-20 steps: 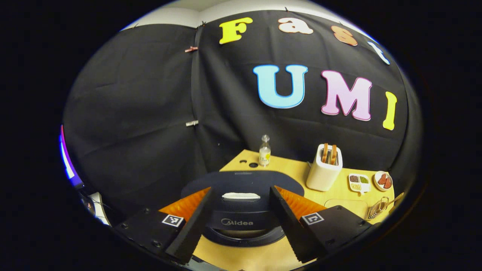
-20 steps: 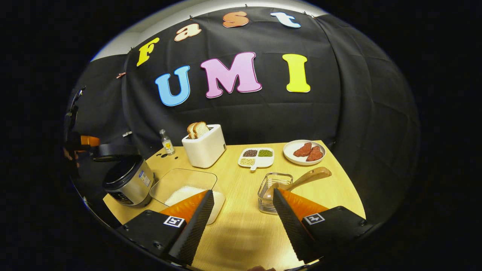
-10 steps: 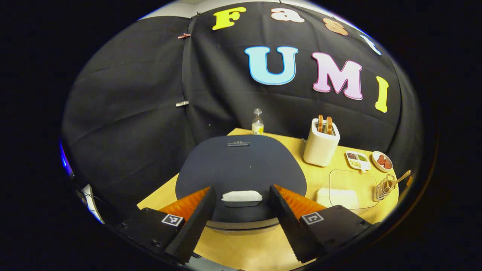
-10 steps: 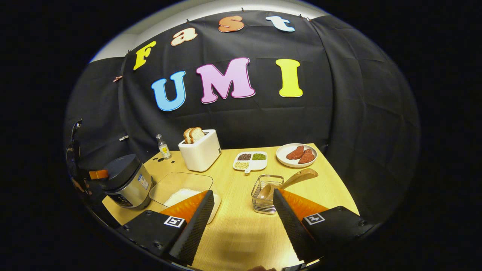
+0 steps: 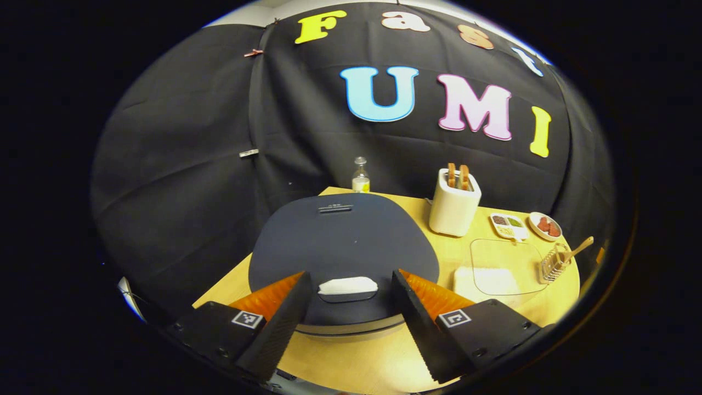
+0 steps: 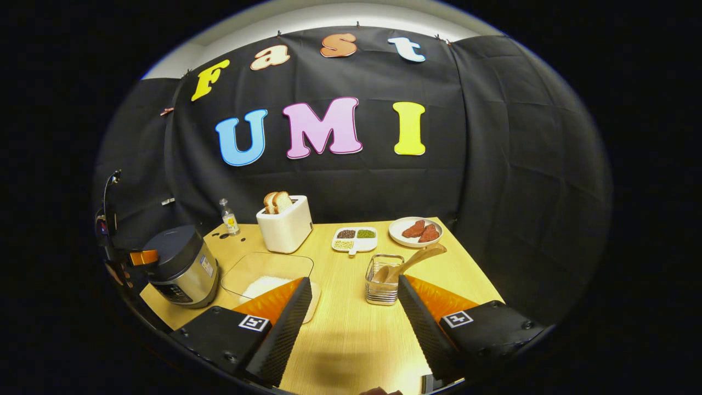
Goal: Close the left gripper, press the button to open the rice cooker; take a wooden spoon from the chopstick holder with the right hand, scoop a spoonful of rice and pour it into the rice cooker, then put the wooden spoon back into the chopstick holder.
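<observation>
Left gripper view: cam sits close above rice cooker (image 5: pixel 343 247) lid, facing booth wall, tabletop (image 5: pixel 439 258) at frame right. Right gripper view: farther back over tabletop (image 6: pixel 351 329), cooker (image 6: pixel 181 266) at left. Both share toaster (image 6: pixel 284 222), chopstick holder (image 6: pixel 384 280).

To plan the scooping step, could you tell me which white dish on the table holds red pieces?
The round plate at the far right corner; the divided dish beside it holds small grains.

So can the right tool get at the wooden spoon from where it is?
Probably yes. The right tool is open, and the wooden spoon leans out of the chopstick holder just ahead, with bare table between them.
</observation>
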Available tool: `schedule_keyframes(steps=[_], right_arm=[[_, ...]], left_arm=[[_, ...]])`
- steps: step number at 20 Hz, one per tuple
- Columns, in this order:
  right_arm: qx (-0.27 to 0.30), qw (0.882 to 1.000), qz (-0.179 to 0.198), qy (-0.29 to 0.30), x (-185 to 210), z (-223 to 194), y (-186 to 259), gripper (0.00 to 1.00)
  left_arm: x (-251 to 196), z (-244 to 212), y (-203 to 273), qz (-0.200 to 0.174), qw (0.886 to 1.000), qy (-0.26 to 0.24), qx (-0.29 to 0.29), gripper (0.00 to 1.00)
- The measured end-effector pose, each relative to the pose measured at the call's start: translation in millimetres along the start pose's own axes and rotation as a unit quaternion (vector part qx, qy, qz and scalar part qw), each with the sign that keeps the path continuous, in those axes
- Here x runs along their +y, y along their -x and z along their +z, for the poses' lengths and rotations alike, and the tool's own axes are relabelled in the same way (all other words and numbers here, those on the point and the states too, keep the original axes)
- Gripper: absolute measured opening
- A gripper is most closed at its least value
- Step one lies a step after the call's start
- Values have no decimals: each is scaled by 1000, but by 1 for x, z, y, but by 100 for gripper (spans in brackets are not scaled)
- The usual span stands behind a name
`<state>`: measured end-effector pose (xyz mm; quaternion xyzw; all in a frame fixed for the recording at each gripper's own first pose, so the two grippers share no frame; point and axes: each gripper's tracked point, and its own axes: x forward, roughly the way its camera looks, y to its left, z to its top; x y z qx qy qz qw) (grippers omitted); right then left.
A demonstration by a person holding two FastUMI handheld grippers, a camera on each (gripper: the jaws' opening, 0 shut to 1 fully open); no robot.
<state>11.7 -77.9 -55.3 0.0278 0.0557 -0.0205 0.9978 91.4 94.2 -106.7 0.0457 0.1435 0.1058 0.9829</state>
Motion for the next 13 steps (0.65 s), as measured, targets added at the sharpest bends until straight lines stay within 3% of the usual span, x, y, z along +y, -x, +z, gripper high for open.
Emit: schedule_keyframes(steps=[3,7,13], right_arm=[[-33,999,-16,21,10,17,11,98],[-86,996,-28,25,29,46,30,99],[-99,992,-58,45,33,51,63,99]], left_arm=[[-15,24,25,-40,997,-17,-61,97],[-34,62,68,-96,985,-1,-141,97],[-45,78,116,-138,973,-24,-181,97]])
